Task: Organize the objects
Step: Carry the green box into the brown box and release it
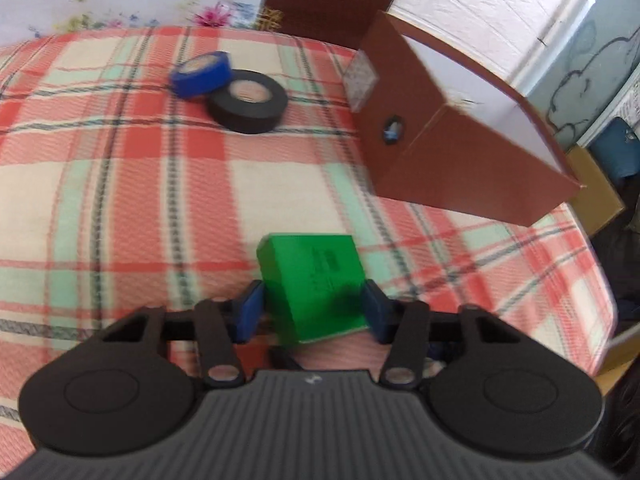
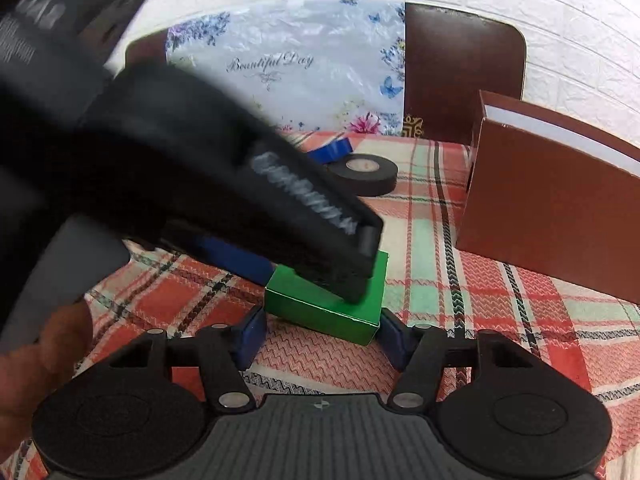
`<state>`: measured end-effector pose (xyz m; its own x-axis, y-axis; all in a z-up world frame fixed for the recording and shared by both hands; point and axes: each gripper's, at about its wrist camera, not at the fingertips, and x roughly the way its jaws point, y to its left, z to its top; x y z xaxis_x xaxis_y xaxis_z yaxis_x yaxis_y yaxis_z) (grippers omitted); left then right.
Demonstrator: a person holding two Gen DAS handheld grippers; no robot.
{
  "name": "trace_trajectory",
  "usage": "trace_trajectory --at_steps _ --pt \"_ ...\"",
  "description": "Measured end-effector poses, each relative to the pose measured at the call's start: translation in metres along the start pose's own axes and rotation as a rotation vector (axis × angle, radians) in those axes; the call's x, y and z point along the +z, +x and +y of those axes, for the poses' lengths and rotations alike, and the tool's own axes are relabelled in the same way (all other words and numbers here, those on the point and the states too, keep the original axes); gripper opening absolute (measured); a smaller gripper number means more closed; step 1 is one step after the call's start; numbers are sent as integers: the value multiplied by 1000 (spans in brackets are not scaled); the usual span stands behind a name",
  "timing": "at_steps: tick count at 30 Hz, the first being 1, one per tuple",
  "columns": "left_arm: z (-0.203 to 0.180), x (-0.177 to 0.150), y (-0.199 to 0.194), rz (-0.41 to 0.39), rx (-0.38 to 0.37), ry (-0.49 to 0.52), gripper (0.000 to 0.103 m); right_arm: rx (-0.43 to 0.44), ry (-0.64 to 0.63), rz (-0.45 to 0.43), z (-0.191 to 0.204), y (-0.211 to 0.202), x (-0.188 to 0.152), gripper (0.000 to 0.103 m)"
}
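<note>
Left wrist view: a green box [image 1: 316, 286] is seen clamped between the blue pads [image 1: 251, 312] of the left gripper [image 1: 314, 310], held tilted above a red, cream and mint plaid cloth [image 1: 120, 200]. Beyond the green box, toward the far edge of the cloth, a black tape roll [image 1: 248, 102] is seen lying flat, with a blue tape roll [image 1: 201, 73] touching it on its far left side. To the right of the green box and further back, a brown open-topped box [image 1: 460, 136] with a white interior is shown, a round hole visible in its near wall. The picture is blurred.

Right wrist view: the green box is seen just ahead of the right gripper [image 2: 323, 338], whose jaws are spread wide with nothing between the blue pads [image 2: 252, 336]. The left gripper is shown reaching in from the upper left and covering the top of the green box. The black tape roll [image 2: 364, 174] is seen behind the green box, the blue tape roll [image 2: 332, 151] partly hidden beyond it. The brown open-topped box [image 2: 552, 216] stands to the right of the green box. A floral sheet [image 2: 288, 68] reading "Beautiful Day" is visible behind the cloth [image 2: 460, 320].
</note>
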<state>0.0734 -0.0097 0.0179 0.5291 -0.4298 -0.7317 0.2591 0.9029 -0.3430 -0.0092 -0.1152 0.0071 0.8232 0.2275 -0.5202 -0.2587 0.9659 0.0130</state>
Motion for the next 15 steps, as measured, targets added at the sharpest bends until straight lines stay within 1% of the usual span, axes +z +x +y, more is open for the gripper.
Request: trace_trajectory --at_steps 2,5,8,11,15 --pt "-13 7 -7 -30 -13 37 54 -31 0 -68 -5 -10 4 58" --pt "-38 24 -22 -86 -48 90 53 -109 -28 -180 -11 -27 14 58" --pt "-68 45 -28 -133 -75 161 54 -174 -21 -259 -28 -36 28 58" --pt "-94 64 -24 -166 -95 224 55 -220 -8 -297 -51 -37 45 59" --pt "-118 87 -8 -191 -93 280 56 -250 10 -304 -81 -26 63 59"
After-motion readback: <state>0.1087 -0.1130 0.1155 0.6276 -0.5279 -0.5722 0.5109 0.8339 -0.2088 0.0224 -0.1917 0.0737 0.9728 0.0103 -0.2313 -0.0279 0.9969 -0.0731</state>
